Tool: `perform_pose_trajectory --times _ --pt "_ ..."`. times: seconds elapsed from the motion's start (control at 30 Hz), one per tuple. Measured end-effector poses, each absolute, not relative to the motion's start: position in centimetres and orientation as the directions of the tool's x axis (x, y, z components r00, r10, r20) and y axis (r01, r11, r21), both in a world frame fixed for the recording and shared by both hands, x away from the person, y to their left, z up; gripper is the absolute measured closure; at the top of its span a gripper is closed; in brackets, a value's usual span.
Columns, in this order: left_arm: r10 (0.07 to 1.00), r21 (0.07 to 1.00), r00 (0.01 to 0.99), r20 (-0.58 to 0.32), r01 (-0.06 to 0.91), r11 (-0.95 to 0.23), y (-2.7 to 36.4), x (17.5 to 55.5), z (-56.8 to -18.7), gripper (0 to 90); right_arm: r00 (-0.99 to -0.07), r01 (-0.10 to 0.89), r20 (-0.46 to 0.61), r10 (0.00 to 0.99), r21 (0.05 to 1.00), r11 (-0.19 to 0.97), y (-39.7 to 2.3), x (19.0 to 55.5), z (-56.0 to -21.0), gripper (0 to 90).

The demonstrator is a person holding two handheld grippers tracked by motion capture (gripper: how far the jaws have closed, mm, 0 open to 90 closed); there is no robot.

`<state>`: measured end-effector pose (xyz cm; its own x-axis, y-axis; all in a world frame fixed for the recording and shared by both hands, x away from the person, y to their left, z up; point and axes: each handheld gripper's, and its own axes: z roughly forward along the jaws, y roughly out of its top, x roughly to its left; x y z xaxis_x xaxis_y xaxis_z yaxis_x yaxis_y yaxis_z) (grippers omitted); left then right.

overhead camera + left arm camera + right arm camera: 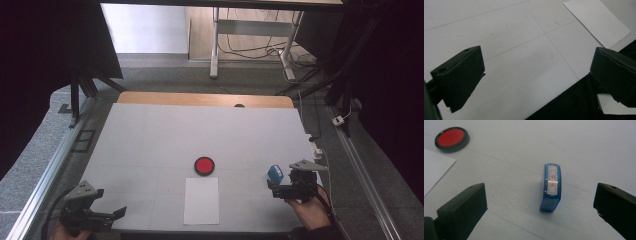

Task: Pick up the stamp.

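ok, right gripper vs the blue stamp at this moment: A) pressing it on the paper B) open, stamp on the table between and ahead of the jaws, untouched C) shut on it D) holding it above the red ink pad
B: in the right gripper view the right gripper has its jaws wide apart, and the blue stamp lies on the table ahead of them, touching neither.

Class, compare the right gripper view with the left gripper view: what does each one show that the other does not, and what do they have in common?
The right gripper view alone has the blue stamp standing between its open tongs and the red ink pad at the upper left. The left gripper view alone has the table's near edge with the dark drop below it. Both share the white table top, a part of the white paper sheet and a pair of open black tongs.
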<state>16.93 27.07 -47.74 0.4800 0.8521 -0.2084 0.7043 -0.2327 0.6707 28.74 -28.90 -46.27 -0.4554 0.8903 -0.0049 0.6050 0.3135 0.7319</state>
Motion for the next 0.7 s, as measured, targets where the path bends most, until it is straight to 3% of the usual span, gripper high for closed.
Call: perform_pose_trajectory --times 0.7 --pt "0.851 0.666 0.481 -0.209 0.707 -0.236 27.1 17.0 -47.8 0.0 -0.451 0.634 -0.056 0.891 0.682 0.364 -29.1 32.0 -47.7 0.0"
